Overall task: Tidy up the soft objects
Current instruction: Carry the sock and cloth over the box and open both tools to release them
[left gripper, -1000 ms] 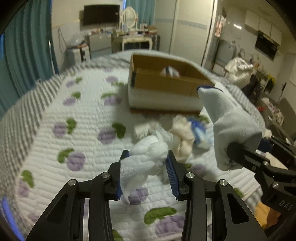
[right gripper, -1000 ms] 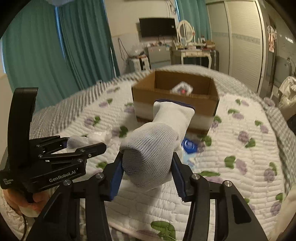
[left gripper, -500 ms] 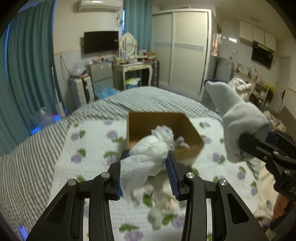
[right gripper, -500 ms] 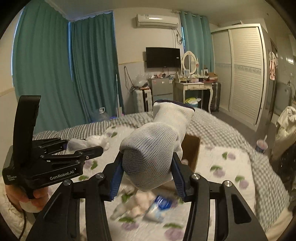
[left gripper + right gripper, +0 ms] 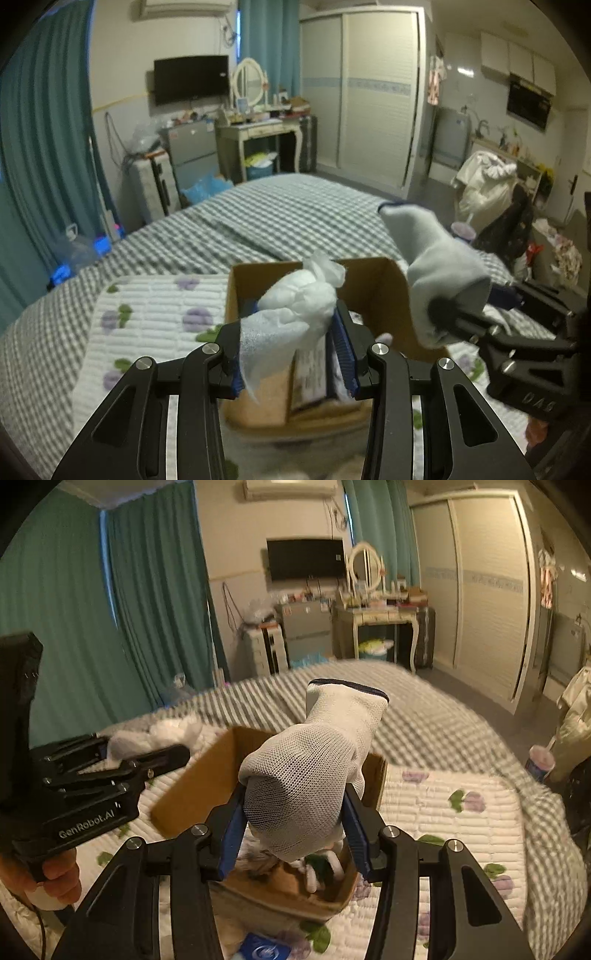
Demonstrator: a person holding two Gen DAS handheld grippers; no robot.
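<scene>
Both claws have risen off the quilt and now hang over the cardboard box (image 5: 373,273), which a second ago lay well ahead at 12 o'clock; the drop looks close. The left claw (image 5: 293,354) is clenched on a white cloth bundle (image 5: 291,321), long axis running from 7 up to 1 o'clock, its twisted end forward. The right claw (image 5: 295,834) grips a grey glove (image 5: 314,771), standing near upright, its dark-trimmed cuff toward 12 o'clock above the open box.
</scene>
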